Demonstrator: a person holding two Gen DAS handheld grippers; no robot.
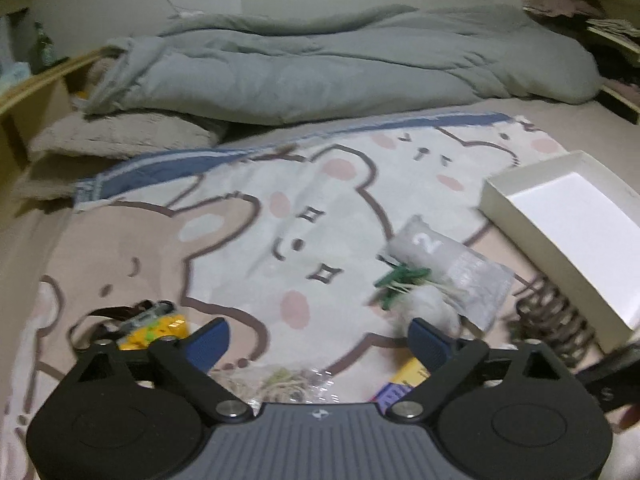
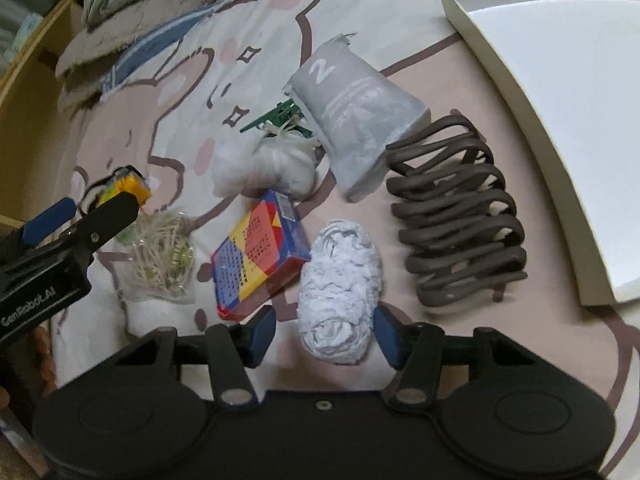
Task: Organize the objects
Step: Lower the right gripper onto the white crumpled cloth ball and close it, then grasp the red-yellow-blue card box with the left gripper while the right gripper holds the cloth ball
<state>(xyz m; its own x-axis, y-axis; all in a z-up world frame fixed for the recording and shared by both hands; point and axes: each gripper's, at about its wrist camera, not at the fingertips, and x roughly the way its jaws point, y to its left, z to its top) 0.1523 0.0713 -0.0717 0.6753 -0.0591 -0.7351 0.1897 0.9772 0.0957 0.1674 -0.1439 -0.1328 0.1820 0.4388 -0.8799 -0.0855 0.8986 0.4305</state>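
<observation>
Small objects lie scattered on a bear-print blanket [image 2: 180, 92]. My right gripper [image 2: 323, 334] points down over a white crumpled wad [image 2: 340, 280], which lies between its blue pads. The right pad is at the wad's edge and a gap remains at the left pad, so the gripper is open. My left gripper [image 1: 320, 344] is open over a clear bag of pale sticks [image 1: 288, 384], with nothing held. A yellow toy car [image 1: 156, 328] lies just left of its left finger. In the right wrist view the left gripper [image 2: 86, 212] hangs over the toy car [image 2: 124, 188] and the bag [image 2: 160, 256].
A colourful card box [image 2: 260, 252], a bag of cotton balls [image 2: 264, 164], a green clip [image 2: 276, 118], a grey pouch marked 2 [image 2: 352, 112] and a brown claw clip [image 2: 456, 212] lie nearby. An open white box [image 2: 560, 120] stands at the right. A grey duvet [image 1: 320, 64] lies beyond.
</observation>
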